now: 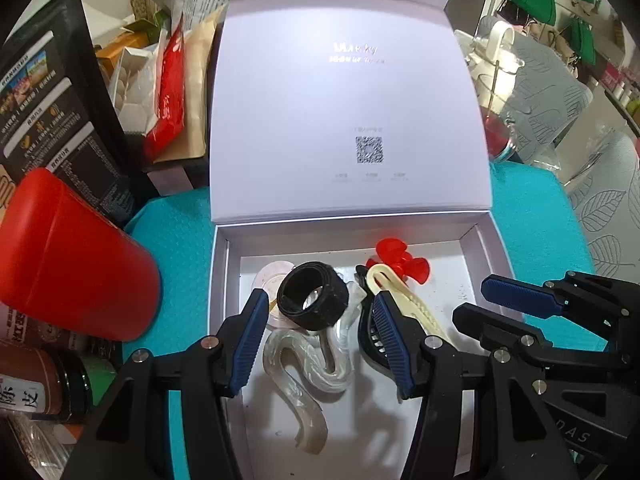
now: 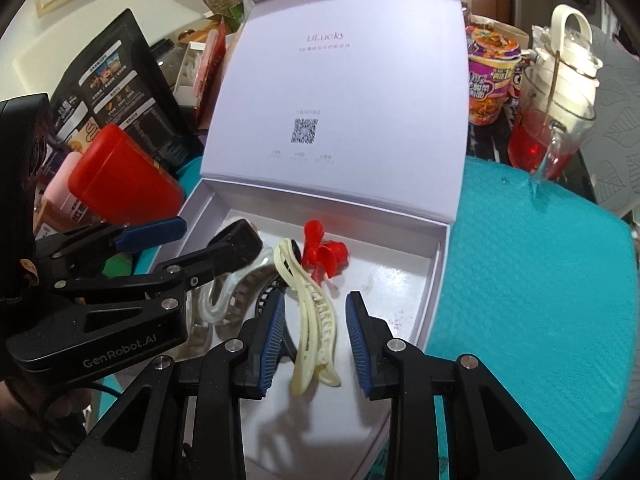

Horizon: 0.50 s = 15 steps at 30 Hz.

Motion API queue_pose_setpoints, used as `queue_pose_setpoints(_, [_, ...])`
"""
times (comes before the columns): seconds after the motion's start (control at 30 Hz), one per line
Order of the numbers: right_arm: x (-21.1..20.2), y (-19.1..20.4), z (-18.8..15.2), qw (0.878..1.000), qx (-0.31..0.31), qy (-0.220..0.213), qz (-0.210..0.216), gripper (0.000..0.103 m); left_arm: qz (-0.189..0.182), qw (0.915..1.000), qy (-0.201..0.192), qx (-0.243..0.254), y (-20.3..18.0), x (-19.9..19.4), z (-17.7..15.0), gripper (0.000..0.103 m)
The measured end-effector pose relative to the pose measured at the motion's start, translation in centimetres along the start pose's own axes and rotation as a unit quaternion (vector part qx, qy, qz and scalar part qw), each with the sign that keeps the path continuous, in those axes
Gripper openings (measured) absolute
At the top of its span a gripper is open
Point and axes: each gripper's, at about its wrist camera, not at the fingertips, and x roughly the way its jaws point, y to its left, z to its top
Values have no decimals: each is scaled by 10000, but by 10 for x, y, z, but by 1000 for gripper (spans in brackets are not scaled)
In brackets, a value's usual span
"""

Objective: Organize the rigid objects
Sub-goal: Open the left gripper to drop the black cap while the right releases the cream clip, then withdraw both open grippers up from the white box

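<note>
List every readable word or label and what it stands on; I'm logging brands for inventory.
"ULucky": inside of the white box lid.
"GenRobot.AI": body of the left gripper.
"DAS": partial letters on the right gripper.
QR code: on the lid; small print beneath too small.
Black pouch, jar label, noodle cup: print too small or blurred.

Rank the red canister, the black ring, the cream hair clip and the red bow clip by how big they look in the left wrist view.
Largest to smallest as they appear:
1. red canister, though it sits near the lens at the frame edge, which inflates it
2. cream hair clip, partly hidden by a finger
3. black ring, close to the clip, so unsure
4. red bow clip
</note>
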Motion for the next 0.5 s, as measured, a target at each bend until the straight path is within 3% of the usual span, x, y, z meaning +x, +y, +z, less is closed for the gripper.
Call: queue_pose_setpoints(0.5, [-92,17,-7,9975,-257,-632,-176,32,-24,9980,-624,48,-18,-87,-4,54])
